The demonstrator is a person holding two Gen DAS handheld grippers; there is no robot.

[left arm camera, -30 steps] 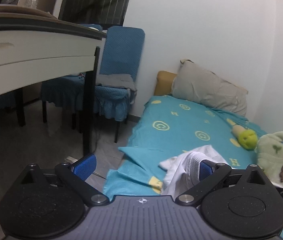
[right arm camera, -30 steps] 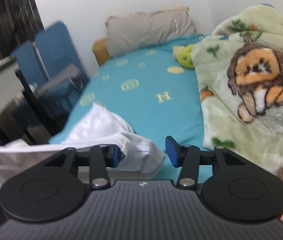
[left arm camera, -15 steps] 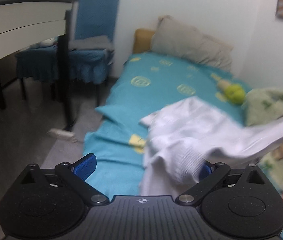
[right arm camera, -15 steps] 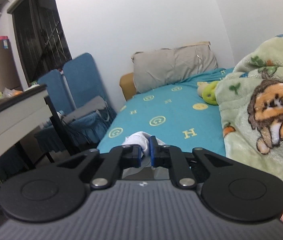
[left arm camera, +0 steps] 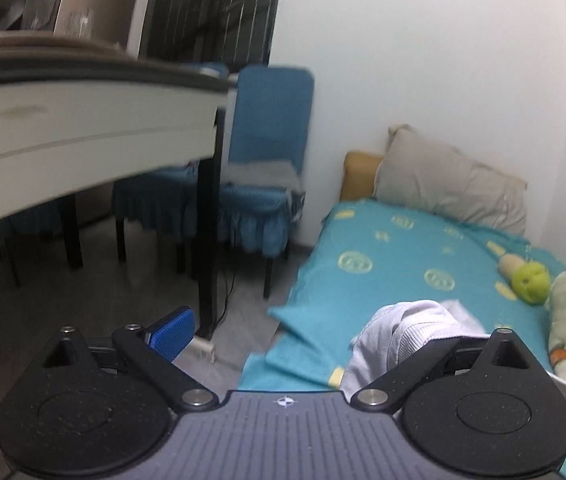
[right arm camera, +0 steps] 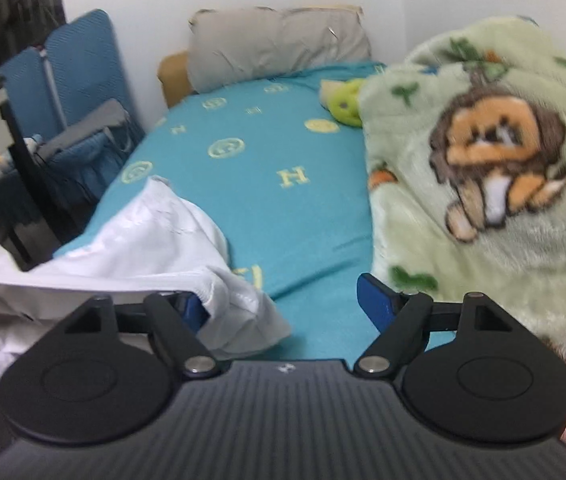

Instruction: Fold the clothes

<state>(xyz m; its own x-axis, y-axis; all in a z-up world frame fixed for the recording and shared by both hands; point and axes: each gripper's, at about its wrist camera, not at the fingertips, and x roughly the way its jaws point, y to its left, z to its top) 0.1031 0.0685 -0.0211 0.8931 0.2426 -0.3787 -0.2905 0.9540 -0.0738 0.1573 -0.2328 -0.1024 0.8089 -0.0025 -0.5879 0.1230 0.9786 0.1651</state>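
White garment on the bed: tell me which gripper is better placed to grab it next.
Probably the right gripper. Its jaws are opening over the white garment, cloth bunched against its left finger. The left gripper mostly spans floor; cloth reaches only its right finger.

- A home bedroom that doubles as a living space.
- A bed (right arm camera: 283,208) with a teal sheet printed in yellow motifs runs to the far white wall.
- A grey pillow (right arm camera: 279,46) lies at its far end.
- A fleecy green blanket (right arm camera: 483,168) with a cartoon lion is heaped on the right.
- A green soft toy (left arm camera: 529,282) rests on the sheet.
- On the left, chairs in blue covers (left arm camera: 267,152) stand by a white-edged table (left arm camera: 83,132).
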